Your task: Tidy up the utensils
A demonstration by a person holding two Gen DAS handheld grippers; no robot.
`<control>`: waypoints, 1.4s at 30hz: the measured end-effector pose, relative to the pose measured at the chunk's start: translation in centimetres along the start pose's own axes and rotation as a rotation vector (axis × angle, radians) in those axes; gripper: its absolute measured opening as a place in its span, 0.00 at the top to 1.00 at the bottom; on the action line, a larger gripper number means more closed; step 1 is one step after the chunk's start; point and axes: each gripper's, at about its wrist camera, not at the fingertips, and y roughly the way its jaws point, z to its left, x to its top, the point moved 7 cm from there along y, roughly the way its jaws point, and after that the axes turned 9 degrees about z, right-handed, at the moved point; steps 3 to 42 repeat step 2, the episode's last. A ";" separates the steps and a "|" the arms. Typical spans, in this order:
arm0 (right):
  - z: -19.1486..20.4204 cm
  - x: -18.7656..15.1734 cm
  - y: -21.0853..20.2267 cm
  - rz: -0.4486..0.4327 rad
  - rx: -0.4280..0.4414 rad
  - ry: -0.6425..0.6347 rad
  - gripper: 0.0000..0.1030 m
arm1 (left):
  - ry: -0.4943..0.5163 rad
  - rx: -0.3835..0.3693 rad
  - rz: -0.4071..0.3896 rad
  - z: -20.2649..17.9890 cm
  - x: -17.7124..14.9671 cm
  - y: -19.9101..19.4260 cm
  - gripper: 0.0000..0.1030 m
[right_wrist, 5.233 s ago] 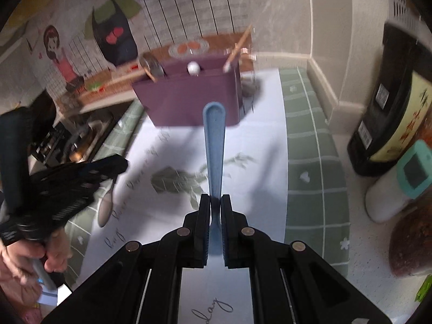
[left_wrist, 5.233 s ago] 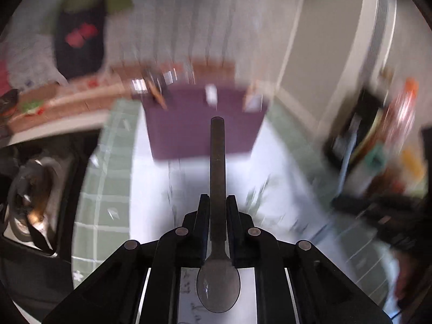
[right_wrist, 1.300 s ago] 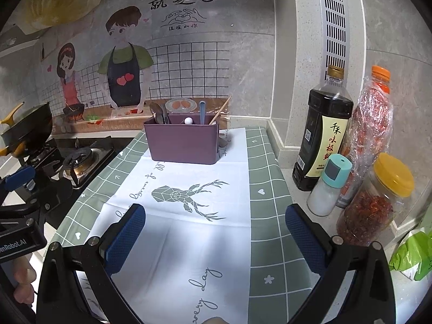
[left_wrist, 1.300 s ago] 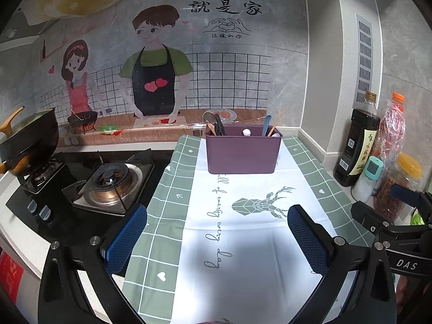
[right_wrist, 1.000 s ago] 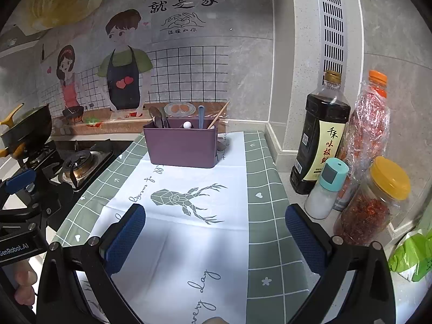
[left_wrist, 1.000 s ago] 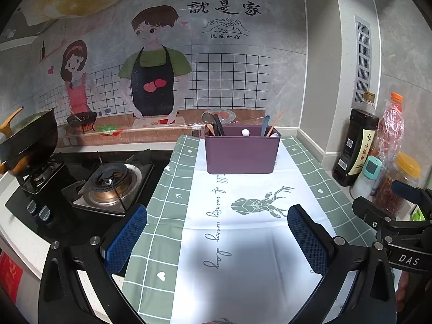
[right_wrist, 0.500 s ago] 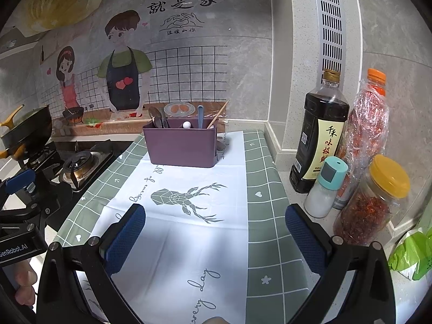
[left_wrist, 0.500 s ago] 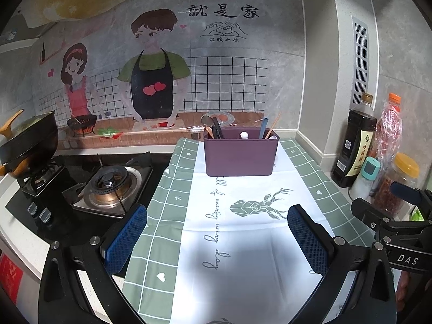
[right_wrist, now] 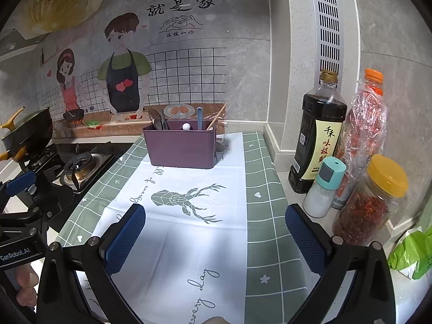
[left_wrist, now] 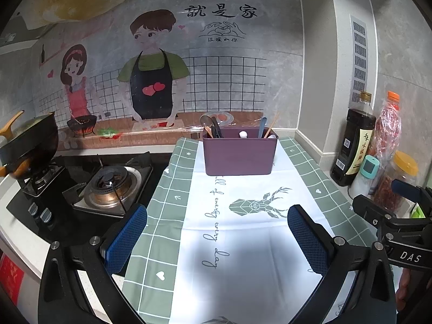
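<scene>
left gripper [left_wrist: 216,239] stands with jaws spread wide, blue pads [left_wrist: 125,239] well apart and nothing between them; right gripper [right_wrist: 214,239] likewise wide open and empty. both are above the near end of the green-and-white deer-print mat [left_wrist: 243,232], well apart from the purple utensil holder [left_wrist: 239,151] standing upright at the mat's far end by the wall. the holder contains a dark spoon [left_wrist: 206,122], a blue utensil [left_wrist: 262,127] and chopsticks [left_wrist: 272,128]; gas stove [left_wrist: 108,189] to its left, soy sauce bottle [right_wrist: 316,135] and spice jar [right_wrist: 370,202] at right.

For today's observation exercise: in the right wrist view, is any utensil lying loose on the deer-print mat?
No: the mat is bare, and the utensils stand in the purple holder.
</scene>
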 end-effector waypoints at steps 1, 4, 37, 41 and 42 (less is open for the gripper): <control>0.0 0.0 0.0 0.000 0.002 -0.001 0.00 | -0.002 0.005 0.001 0.1 -0.1 0.0 0.00; 0.0 0.0 0.0 0.001 0.002 -0.001 0.00 | -0.004 0.007 0.002 0.2 -0.1 0.1 0.00; 0.0 0.0 0.0 0.001 0.002 -0.001 0.00 | -0.004 0.007 0.002 0.2 -0.1 0.1 0.00; 0.0 0.0 0.0 0.001 0.002 -0.001 0.00 | -0.004 0.007 0.002 0.2 -0.1 0.1 0.00; 0.0 0.0 0.0 0.001 0.002 -0.001 0.00 | -0.004 0.007 0.002 0.2 -0.1 0.1 0.00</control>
